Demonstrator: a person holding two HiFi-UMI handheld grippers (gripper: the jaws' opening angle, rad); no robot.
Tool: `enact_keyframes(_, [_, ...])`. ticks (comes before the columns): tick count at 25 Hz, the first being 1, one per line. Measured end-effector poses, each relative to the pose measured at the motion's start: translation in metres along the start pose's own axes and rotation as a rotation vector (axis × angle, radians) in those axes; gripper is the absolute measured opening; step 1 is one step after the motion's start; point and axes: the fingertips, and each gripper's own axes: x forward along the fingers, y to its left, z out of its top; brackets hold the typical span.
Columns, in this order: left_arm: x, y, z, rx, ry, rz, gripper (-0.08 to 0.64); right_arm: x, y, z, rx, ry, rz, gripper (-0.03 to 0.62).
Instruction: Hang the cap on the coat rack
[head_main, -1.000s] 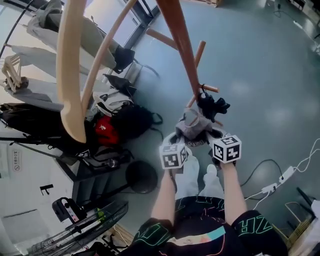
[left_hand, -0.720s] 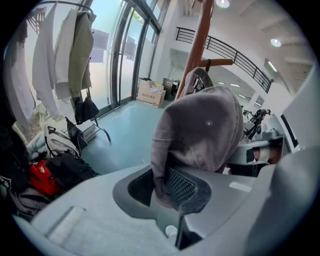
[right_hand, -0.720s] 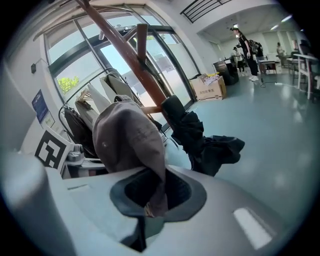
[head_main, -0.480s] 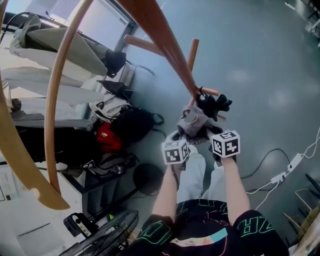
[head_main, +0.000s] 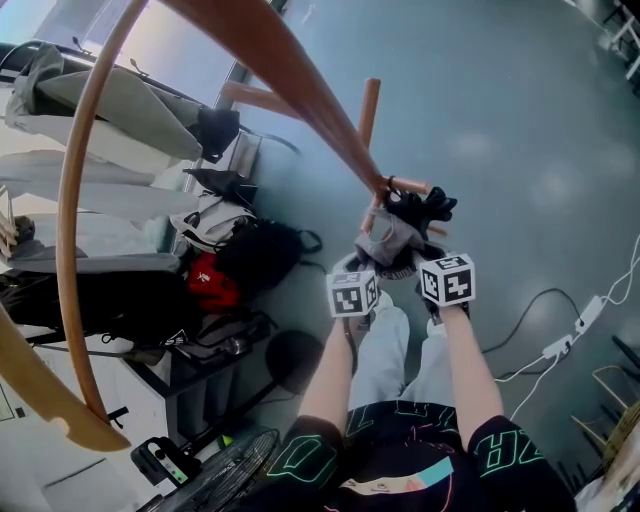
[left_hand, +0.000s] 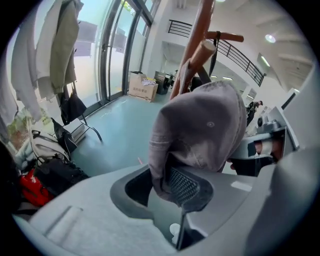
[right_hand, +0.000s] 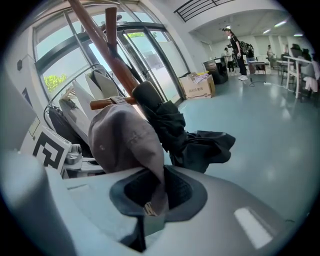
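Observation:
A grey cap (head_main: 388, 238) is held up against the brown coat rack (head_main: 290, 95), just under a short peg (head_main: 412, 186). My left gripper (head_main: 365, 265) is opening: the cap's rim (left_hand: 210, 125) still hangs between its jaws and lies on one pad, with a dark gap on the other side. My right gripper (head_main: 420, 263) has the cap's back strap (right_hand: 150, 192) pinched between its jaws, which are starting to open. A black garment (right_hand: 185, 135) hangs on the rack right beside the cap (right_hand: 125, 140). Whether the cap rests on a peg (right_hand: 107, 103) is hidden.
Black and red bags (head_main: 250, 252) lie on the floor at the left, under a rail of hanging clothes (head_main: 110, 95). A curved wooden arm (head_main: 72, 250) sweeps close past the head camera. A fan (head_main: 215, 475) stands bottom left and a power strip with cables (head_main: 560, 346) lies at the right.
Both grippers and the cap have moved slightly up and closer to the rack's peg. The view has tilted, so the curved wooden arm has swung left.

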Motion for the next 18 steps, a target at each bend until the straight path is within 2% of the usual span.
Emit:
enact_keyframes(3, [0.009, -0.001, 0.001, 0.045, 0.030, 0.003, 0.128, 0.002, -0.008, 0.002, -0.018, 0.005, -0.020, 0.072])
enact_keyframes(4, [0.010, -0.002, 0.001, 0.048, 0.036, 0.006, 0.157, 0.002, -0.010, 0.001, -0.022, 0.010, -0.021, 0.103])
enact_keyframes(6, [0.008, -0.004, -0.001, 0.039, 0.035, 0.009, 0.207, -0.002, -0.013, 0.001, -0.025, 0.010, -0.023, 0.165])
enact_keyframes(8, [0.001, -0.007, -0.003, 0.021, 0.015, 0.019, 0.233, -0.011, -0.015, 0.001, -0.029, -0.007, -0.028, 0.176])
enact_keyframes(15, [-0.048, -0.026, 0.023, -0.074, -0.186, 0.080, 0.198, -0.058, -0.006, 0.025, -0.037, -0.158, 0.013, 0.168])
enact_keyframes(17, [-0.068, -0.036, 0.033, -0.092, -0.253, 0.101, 0.167, -0.077, 0.005, 0.037, -0.065, -0.213, 0.041, 0.114])
enact_keyframes(18, [-0.078, -0.041, 0.037, -0.102, -0.288, 0.114, 0.147, -0.087, 0.011, 0.044, -0.083, -0.243, 0.054, 0.109])
